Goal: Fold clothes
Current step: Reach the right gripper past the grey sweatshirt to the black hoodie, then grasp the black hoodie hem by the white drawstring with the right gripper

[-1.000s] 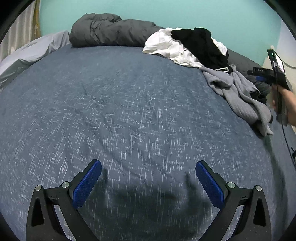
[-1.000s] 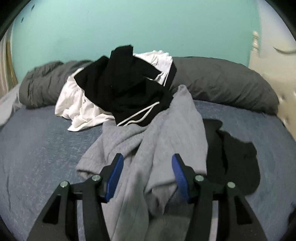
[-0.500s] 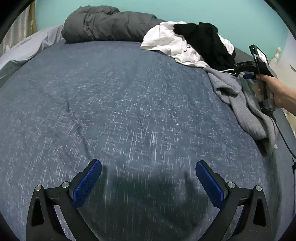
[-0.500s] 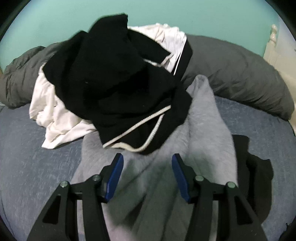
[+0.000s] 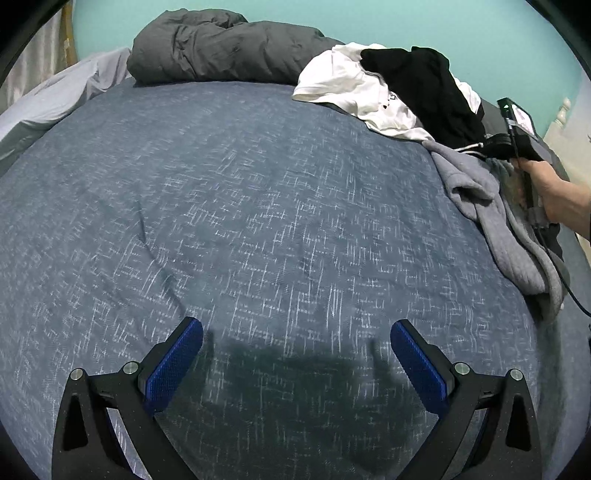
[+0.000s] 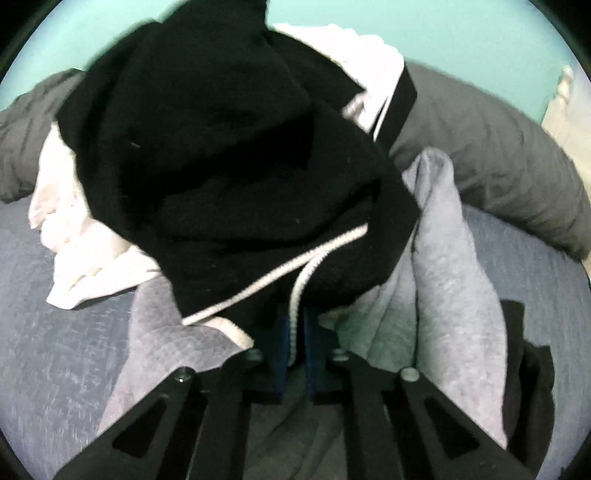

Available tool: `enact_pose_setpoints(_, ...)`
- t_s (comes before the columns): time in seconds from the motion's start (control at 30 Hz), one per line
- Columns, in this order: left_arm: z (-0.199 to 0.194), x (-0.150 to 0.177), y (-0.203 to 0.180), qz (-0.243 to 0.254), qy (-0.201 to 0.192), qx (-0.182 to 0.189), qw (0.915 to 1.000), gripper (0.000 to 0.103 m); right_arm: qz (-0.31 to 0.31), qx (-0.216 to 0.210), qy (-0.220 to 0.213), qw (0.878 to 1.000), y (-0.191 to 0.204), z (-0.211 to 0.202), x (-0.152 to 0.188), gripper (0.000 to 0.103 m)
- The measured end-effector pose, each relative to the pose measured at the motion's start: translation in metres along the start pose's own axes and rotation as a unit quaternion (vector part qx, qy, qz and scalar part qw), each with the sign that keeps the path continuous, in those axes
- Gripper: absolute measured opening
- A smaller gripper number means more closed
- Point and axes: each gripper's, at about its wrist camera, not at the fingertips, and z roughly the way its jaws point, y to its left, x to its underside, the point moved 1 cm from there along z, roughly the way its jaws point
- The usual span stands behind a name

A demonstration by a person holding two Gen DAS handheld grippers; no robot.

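We see the right gripper (image 6: 295, 343) pinched on the black garment (image 6: 229, 166) atop the heap of unfolded clothes; near the heap, the left gripper (image 5: 295, 354) hangs spread over bare bedspread (image 5: 240, 221). No folded piece shows.

A home bedroom: a bed under a blue flecked cover (image 5: 258, 206), a rumpled grey duvet (image 5: 221, 48) against a turquoise wall (image 5: 369, 18), and loose clothes heaped (image 6: 221, 147) near its head
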Motion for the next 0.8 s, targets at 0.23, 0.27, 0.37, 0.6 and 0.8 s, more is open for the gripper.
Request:
enact_pose_setpoints(0.23, -0.026, 0.018, -0.002, 0.001, -0.019, 0.005, 0.9998, 0.103, -0.046, -0.058, -0.054, 0.996, 0.012, -0.073, 0.035, 0.005)
enact_pose_setpoints(0.27, -0.032, 0.023, -0.002, 0.002, -0.023, 0.006, 0.9997, 0.103, -0.046, -0.065, -0.055, 0.995, 0.015, -0.08, 0.043, 0.005)
enact_pose_setpoints(0.37, -0.047, 0.034, -0.002, 0.003, -0.034, 0.007, 0.9994, 0.103, -0.048, -0.086, -0.06, 0.993, 0.022, -0.102, 0.066, 0.005)
enact_pose_setpoints(0.6, -0.07, 0.065, 0.005, 0.007, -0.056, 0.007, 0.9984, 0.103, -0.052, -0.135, -0.071, 0.987, 0.04, -0.154, 0.12, 0.003)
enact_pose_setpoints(0.8, -0.099, 0.076, 0.003, 0.023, -0.082, 0.018, 0.9962, 0.103, -0.056, -0.177, -0.08, 0.979, 0.055, -0.199, 0.167, 0.003)
